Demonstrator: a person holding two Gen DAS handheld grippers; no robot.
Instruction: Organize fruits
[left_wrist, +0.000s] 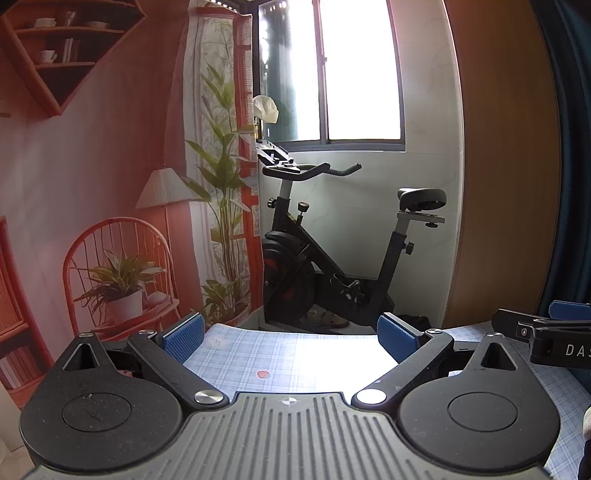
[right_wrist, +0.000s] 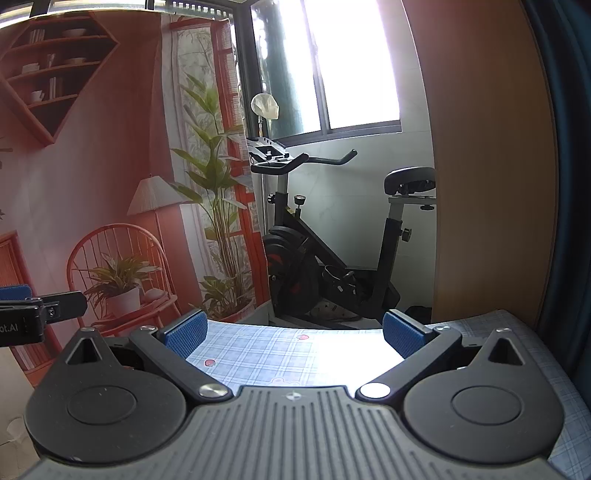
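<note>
No fruit shows in either view. My left gripper (left_wrist: 291, 338) is open and empty, its blue pads wide apart above a table covered with a blue checked cloth (left_wrist: 295, 354). My right gripper (right_wrist: 295, 332) is open and empty above the same cloth (right_wrist: 280, 354). The right gripper shows at the right edge of the left wrist view (left_wrist: 546, 334). The left gripper shows at the left edge of the right wrist view (right_wrist: 33, 308). Both point toward the far edge of the table.
Past the table's far edge stands a black exercise bike (left_wrist: 332, 251) below a bright window (left_wrist: 354, 70). A printed backdrop (left_wrist: 110, 184) hangs at the left. A wooden panel (left_wrist: 506, 166) and a dark blue curtain (left_wrist: 576, 147) stand at the right.
</note>
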